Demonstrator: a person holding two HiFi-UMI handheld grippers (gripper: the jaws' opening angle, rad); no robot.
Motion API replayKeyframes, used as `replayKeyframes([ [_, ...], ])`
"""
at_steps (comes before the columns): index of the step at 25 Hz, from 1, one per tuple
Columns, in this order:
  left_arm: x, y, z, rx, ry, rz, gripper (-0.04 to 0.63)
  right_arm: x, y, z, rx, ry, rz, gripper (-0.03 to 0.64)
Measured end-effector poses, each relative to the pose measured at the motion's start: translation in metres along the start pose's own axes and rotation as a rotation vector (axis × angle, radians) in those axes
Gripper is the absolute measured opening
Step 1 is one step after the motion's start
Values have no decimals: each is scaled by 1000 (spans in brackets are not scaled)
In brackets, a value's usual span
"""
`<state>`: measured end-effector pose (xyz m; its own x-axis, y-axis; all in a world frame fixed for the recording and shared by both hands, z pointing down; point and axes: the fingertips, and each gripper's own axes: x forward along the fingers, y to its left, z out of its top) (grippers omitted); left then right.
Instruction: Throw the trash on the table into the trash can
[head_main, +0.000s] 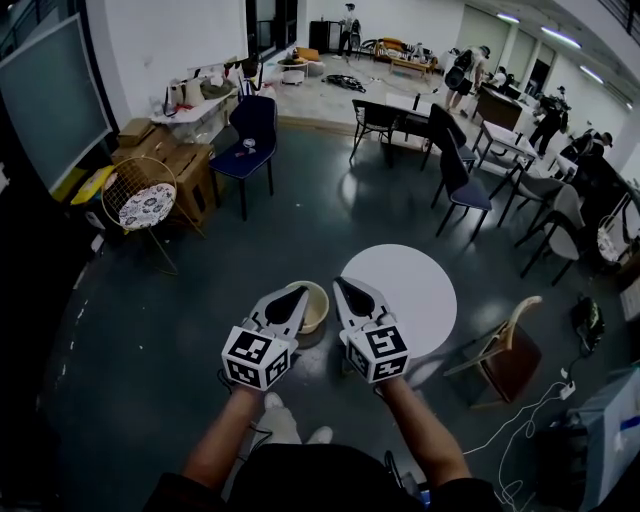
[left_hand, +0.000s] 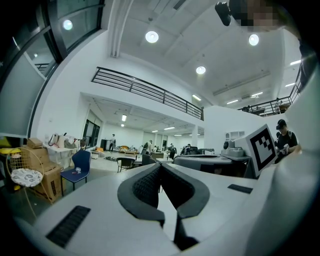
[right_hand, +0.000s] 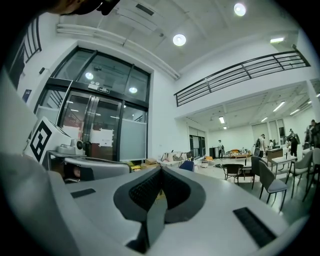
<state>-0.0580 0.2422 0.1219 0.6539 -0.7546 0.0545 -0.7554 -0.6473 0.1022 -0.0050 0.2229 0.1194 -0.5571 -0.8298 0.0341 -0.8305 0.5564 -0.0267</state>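
1. Left gripper (head_main: 297, 293): jaws closed, nothing between them. The left gripper view confirms the pads meet empty (left_hand: 160, 167). It is aimed out across the room, not at the table.
2. Trash can (head_main: 314, 318): cream bucket on the floor, just left of the table. It is partly hidden behind the left gripper's tip and sits between the two grippers. Contents can't be made out.
3. Right gripper (head_main: 343, 285): jaws closed too and empty in its own view (right_hand: 160, 172). Its tip is over the table's left edge.
4. Table (head_main: 410, 290): round white top, no trash visible on it.
5. Progress: likely done or nearly done, since nothing is left to pick and nothing is held.
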Motion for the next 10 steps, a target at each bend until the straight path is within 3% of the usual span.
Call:
replayKeyframes([
  [10,-11,6,7,-5,-13,-3,15,1,6,11,-2,-14,-13,20],
])
